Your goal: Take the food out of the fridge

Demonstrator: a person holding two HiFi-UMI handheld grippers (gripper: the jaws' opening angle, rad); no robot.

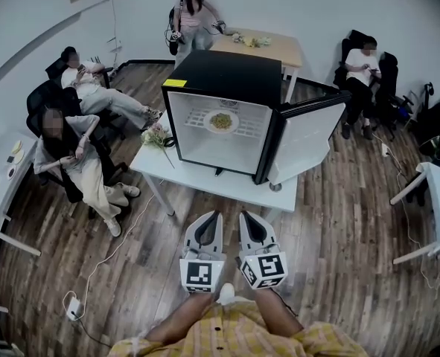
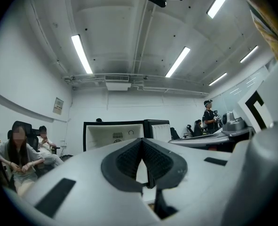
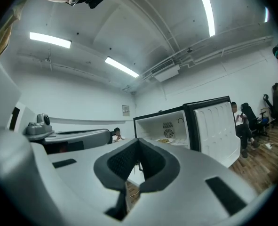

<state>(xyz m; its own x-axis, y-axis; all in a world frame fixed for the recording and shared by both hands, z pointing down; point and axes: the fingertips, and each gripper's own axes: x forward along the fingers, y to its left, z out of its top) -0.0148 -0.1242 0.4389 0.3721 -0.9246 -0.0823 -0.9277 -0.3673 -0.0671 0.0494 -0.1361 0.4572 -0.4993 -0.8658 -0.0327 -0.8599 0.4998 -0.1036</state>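
Yellowish food (image 1: 221, 120) on plate (image 1: 208, 123); left hand-held gripper (image 1: 214, 216), right hand-held gripper (image 1: 243, 216) closed, empty.

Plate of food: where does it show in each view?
Head view: plate of food near centre, inside the fridge.
Left gripper view: not seen; the left hand-held gripper covers the fridge's lower interior.
Right gripper view: just right of centre.
Shared landmark: open fridge door.

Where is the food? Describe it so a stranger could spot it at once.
Find the black fridge on the white table mid-room, its door swung open. On the wire shelf inside sits a white plate of yellowish food. It is the only thing in the fridge; the flowers lie outside on the table.
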